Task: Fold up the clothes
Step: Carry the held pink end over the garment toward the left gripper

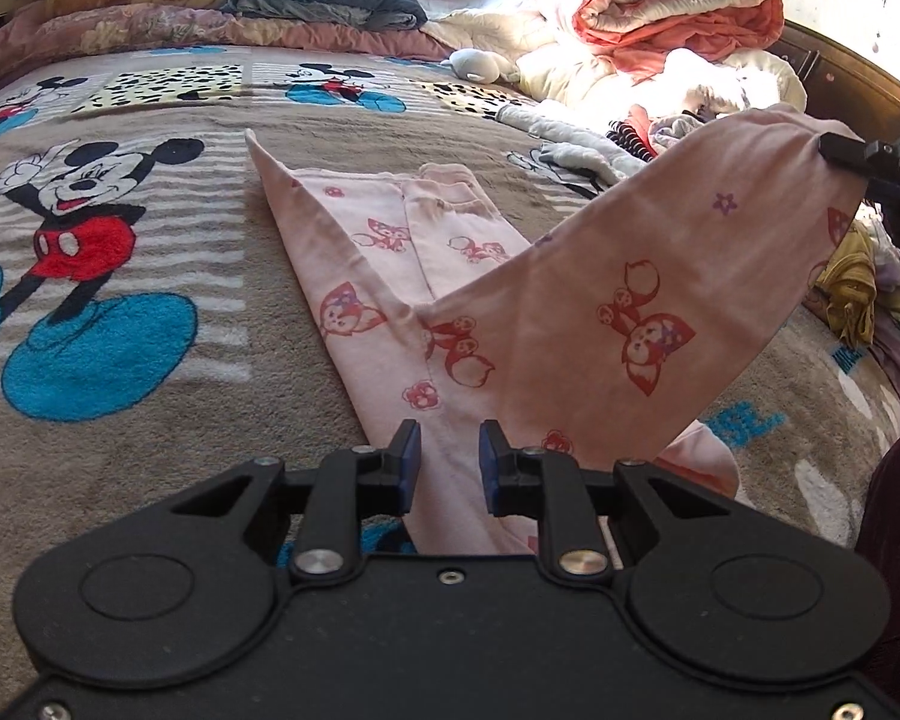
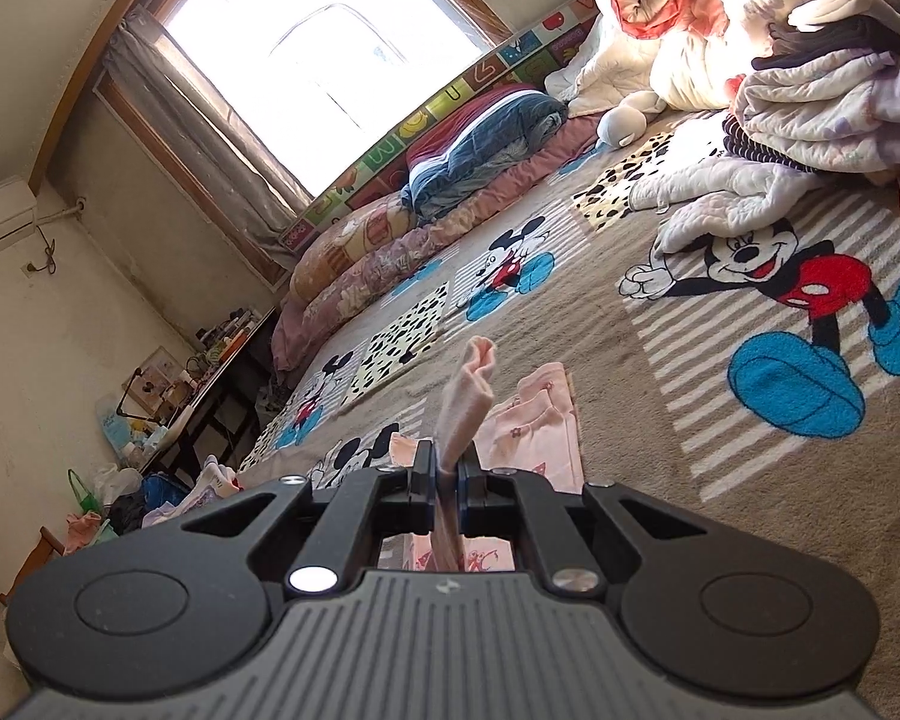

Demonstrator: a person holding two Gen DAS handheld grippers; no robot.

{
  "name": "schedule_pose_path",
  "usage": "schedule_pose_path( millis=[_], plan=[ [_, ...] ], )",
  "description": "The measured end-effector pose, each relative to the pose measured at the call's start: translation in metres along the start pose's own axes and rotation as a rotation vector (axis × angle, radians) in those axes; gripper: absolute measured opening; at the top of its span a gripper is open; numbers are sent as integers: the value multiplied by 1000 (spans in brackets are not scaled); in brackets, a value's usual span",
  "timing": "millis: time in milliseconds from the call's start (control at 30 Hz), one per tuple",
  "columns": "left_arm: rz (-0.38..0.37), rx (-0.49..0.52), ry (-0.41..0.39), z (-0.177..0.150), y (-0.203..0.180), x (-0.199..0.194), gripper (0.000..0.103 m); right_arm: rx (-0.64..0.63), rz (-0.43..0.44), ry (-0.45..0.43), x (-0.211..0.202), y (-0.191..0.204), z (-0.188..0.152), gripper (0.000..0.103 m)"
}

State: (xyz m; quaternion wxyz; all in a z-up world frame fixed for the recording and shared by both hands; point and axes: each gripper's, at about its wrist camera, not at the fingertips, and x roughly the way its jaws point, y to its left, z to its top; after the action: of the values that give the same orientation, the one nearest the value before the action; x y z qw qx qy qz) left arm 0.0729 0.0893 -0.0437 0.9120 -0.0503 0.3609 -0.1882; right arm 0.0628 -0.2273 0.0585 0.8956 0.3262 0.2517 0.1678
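Right tongs (image 2: 445, 474) clenched on lifted leg cuff of pink trousers (image 1: 390, 276) on the bed (image 1: 150, 450), left tongs (image 1: 448, 462) released over near end; carry cuff across taut, align edges.

a mickey mouse blanket (image 1: 150, 192) covers the bed; pillows (image 1: 132, 6) at eleven o'clock, an orange quilt (image 1: 660, 0) at one, a window (image 2: 306, 48) beyond.
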Motion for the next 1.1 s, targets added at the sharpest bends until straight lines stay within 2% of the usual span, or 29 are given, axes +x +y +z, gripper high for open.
schedule_pose_path(
  millis=[400,500,833,1100],
  plan=[
    [-10,64,40,-6,-10,5,18,74,-51,-5,-16,-43,-10,9],
    [0,51,31,-5,-5,2,18,85,-83,4,-11,-59,-12,9],
    [45,11,-2,0,13,-10,18,143,-105,21,1,-102,-21,9],
    [-23,118,19,-8,-11,-1,18,170,-133,32,10,-125,-27,9]
  ],
)
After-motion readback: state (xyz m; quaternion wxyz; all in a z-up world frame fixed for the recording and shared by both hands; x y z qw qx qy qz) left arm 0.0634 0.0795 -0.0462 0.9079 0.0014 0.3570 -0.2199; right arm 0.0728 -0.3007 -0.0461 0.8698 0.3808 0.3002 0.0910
